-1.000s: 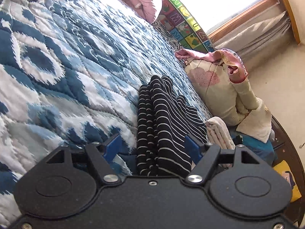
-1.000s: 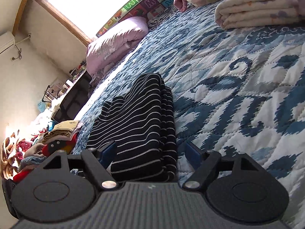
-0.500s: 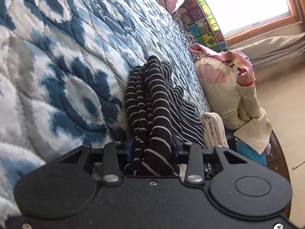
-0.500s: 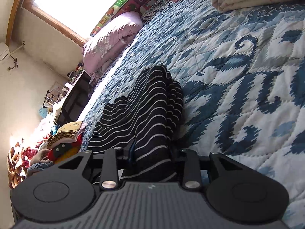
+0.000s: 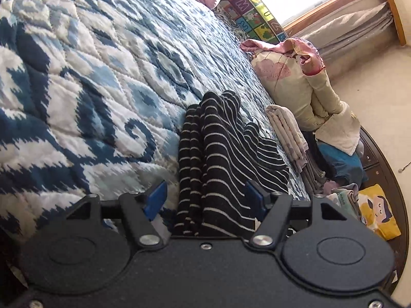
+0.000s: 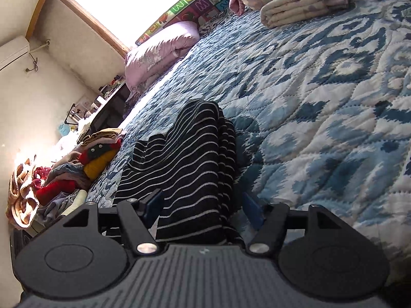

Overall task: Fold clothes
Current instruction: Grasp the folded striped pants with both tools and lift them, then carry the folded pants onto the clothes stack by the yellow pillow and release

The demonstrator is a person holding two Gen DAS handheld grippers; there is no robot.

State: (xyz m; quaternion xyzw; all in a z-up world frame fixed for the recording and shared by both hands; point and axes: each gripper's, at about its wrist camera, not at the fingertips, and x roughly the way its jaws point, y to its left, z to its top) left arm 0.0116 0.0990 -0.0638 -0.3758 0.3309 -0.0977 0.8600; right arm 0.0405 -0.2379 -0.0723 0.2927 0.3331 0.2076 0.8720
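A black garment with thin white stripes [image 5: 221, 148] lies folded into a narrow stack on the blue and white quilt [image 5: 84, 89]. My left gripper [image 5: 205, 196] straddles its near end. The jaws are opening, and the blue pads [image 5: 156, 197] stand clear of the cloth on both sides. From the other side, the right wrist view shows the same garment [image 6: 190, 159] on the quilt [image 6: 321, 97]. My right gripper [image 6: 203, 208] straddles that end, jaws opening too, with its pads [image 6: 253, 211] off the fabric.
Folded beige towels [image 6: 303, 2] sit on the bed's far part, also seen at its edge [image 5: 287, 133]. A cream floral bundle [image 5: 295, 82], a pink pillow [image 6: 159, 51] and a loose clothes pile [image 6: 64, 169] border the quilt. A window is behind.
Half a second ago both grippers were shut on the striped garment's ends and carried it sideways across the quilt. Both have now opened and let it go.
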